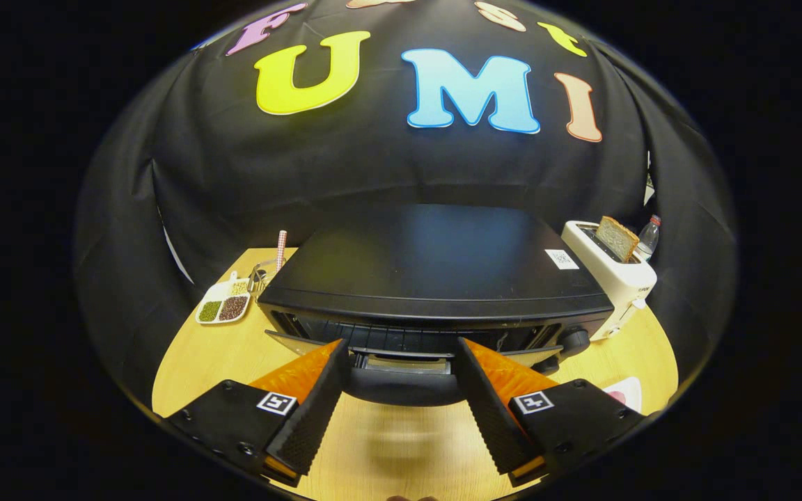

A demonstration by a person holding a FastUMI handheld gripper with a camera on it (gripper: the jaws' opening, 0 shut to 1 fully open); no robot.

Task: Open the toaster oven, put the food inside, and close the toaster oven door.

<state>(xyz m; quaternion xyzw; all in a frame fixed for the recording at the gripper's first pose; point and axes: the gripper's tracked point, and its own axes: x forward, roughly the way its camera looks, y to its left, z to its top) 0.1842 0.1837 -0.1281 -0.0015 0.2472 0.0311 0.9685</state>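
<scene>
A black toaster oven [436,264] stands on the wooden table [401,445], just ahead of me. Its door [401,362] is tipped partway open toward me, and the dark interior rack shows in the gap above it. The door's dark handle [404,386] lies between my two fingers. My gripper [403,345] is open, its fingertips spread to either end of the handle, close to the door's top edge. Whether the fingers touch the handle I cannot tell. A white and pink plate [625,393] peeks out beside my right finger; what it holds is hidden.
A white toaster [617,278] with a bread slice [617,238] standing in its slot sits right of the oven, a bottle [648,235] behind it. Left of the oven are a divided dish of beans [223,303] and a checked stick [281,250].
</scene>
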